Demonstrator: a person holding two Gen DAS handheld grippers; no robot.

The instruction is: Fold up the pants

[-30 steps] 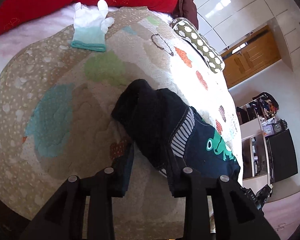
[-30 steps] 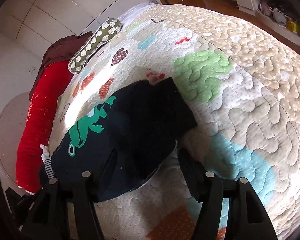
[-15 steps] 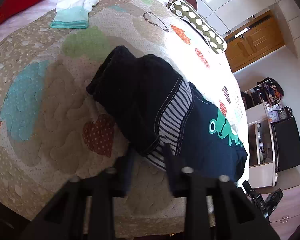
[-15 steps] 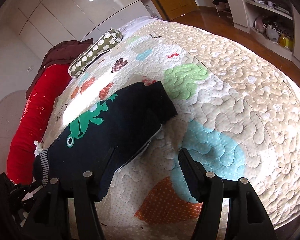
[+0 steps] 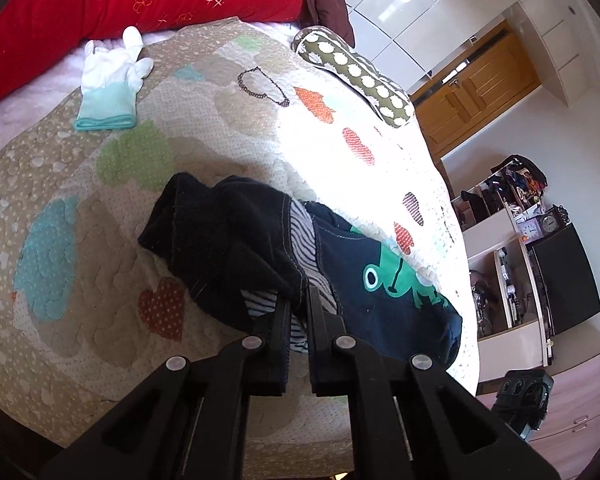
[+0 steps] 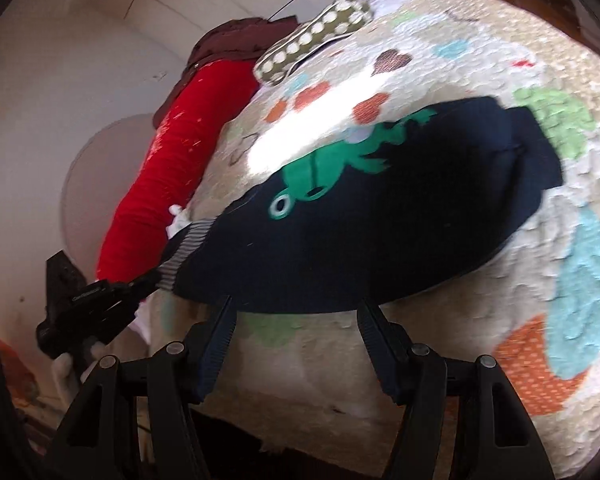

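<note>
Dark navy pants (image 5: 364,300) with a green frog print and a striped waistband (image 5: 304,236) lie folded on a patterned quilt (image 5: 60,264). My left gripper (image 5: 298,308) is shut on the striped waistband edge of the pants. In the right wrist view the pants (image 6: 380,216) lie across the quilt (image 6: 460,340). My right gripper (image 6: 296,312) is open just at their near edge, holding nothing. The left gripper (image 6: 100,300) shows at the left of that view, at the waistband end.
A white and teal glove (image 5: 110,84) lies at the quilt's far left. A red bolster (image 5: 140,4) and a spotted olive cushion (image 5: 356,76) lie along the far side. Shelves and a wooden cabinet (image 5: 480,84) stand beyond the bed edge at the right.
My left gripper has closed from open onto the striped waistband. My right gripper has swung left along the pants' near edge, still open.
</note>
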